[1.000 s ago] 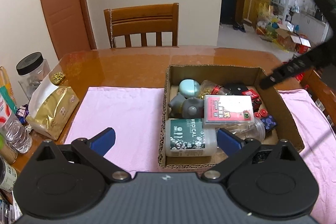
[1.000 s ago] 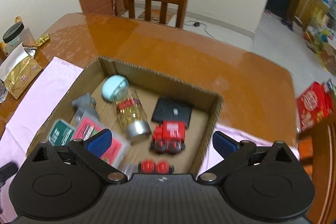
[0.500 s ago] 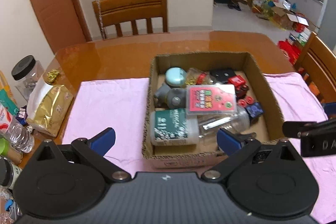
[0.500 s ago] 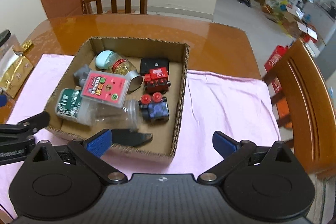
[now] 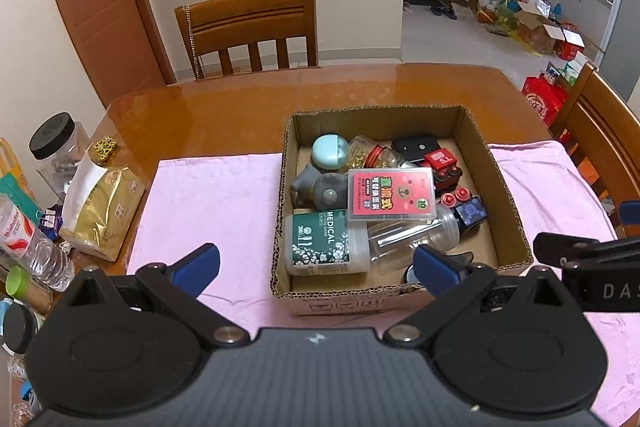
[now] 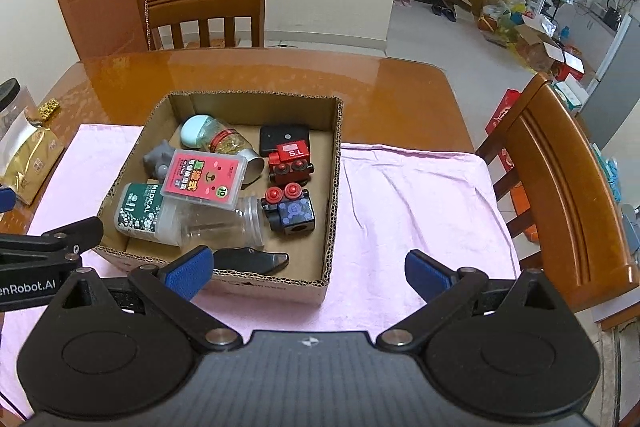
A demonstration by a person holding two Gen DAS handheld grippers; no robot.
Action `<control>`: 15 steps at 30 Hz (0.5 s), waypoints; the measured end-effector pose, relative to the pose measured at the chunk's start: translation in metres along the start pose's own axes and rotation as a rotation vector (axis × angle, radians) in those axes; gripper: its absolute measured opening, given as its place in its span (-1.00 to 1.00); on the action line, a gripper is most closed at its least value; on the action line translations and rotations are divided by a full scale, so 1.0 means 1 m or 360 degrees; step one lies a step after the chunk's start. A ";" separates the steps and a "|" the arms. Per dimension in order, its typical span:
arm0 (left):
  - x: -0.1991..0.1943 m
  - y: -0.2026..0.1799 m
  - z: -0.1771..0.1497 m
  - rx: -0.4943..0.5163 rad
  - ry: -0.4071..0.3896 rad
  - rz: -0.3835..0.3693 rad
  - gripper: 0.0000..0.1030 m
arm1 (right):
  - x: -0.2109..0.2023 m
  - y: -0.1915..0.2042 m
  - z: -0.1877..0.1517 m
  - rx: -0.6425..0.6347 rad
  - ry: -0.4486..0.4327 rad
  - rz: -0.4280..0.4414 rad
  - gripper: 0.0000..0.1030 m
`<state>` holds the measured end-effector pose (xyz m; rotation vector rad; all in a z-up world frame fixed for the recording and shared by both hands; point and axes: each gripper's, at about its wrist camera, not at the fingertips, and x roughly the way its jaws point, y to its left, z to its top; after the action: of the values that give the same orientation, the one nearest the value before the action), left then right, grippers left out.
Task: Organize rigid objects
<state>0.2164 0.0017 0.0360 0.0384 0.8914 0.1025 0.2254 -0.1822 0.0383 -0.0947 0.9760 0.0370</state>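
Both grippers hover short of the box (image 5: 404, 301), near its front edge; left gripper (image 5: 316, 263) jaws spread, empty; right gripper (image 6: 306, 269) jaws spread, empty. Box sits centre frame on the pink cloth (image 6: 416, 199); inside, the card case (image 5: 390, 193) lies atop the clear bottle (image 5: 404, 241) and the medical bottle (image 5: 326, 241); red train (image 6: 290, 163) and blue block (image 6: 294, 213) at the box's right side.

Risk, as judged: contents are stacked, so lifting a bottle first would likely tip the case off; the round bottle could roll or slip from the pads.

Versus 0.5 s ago: both views show almost the same framing, box slightly nearer; jaws unchanged; no object moved.
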 end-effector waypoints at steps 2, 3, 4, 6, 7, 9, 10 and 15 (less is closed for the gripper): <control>-0.001 0.000 0.000 0.0001 -0.0002 0.0006 0.98 | 0.000 0.001 0.000 -0.0002 -0.0002 -0.0004 1.00; -0.002 0.001 0.000 0.0000 -0.0005 0.0006 0.98 | 0.000 0.001 0.000 -0.0001 -0.0002 -0.0001 1.00; -0.003 0.001 0.000 -0.0002 -0.0007 0.0006 0.98 | 0.000 0.001 0.000 0.0000 -0.0003 -0.0001 1.00; -0.003 0.002 0.000 -0.0007 -0.0007 0.0006 0.98 | 0.000 0.001 0.000 0.0001 0.0000 0.0004 1.00; -0.003 0.002 0.000 -0.0009 -0.0006 0.0008 0.98 | 0.000 0.001 0.000 0.0001 -0.0002 0.0003 1.00; -0.003 0.002 0.001 -0.0010 -0.0002 0.0010 0.98 | -0.001 0.002 0.000 0.0001 -0.0004 -0.0001 1.00; -0.003 0.002 0.001 -0.0010 -0.0001 0.0011 0.98 | -0.001 0.002 0.000 0.0001 -0.0006 -0.0002 1.00; -0.003 0.001 0.001 -0.0005 0.0002 0.0016 0.98 | -0.002 0.000 -0.001 0.0010 -0.0013 -0.0008 1.00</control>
<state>0.2155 0.0029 0.0395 0.0399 0.8922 0.1133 0.2236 -0.1820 0.0392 -0.0912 0.9674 0.0299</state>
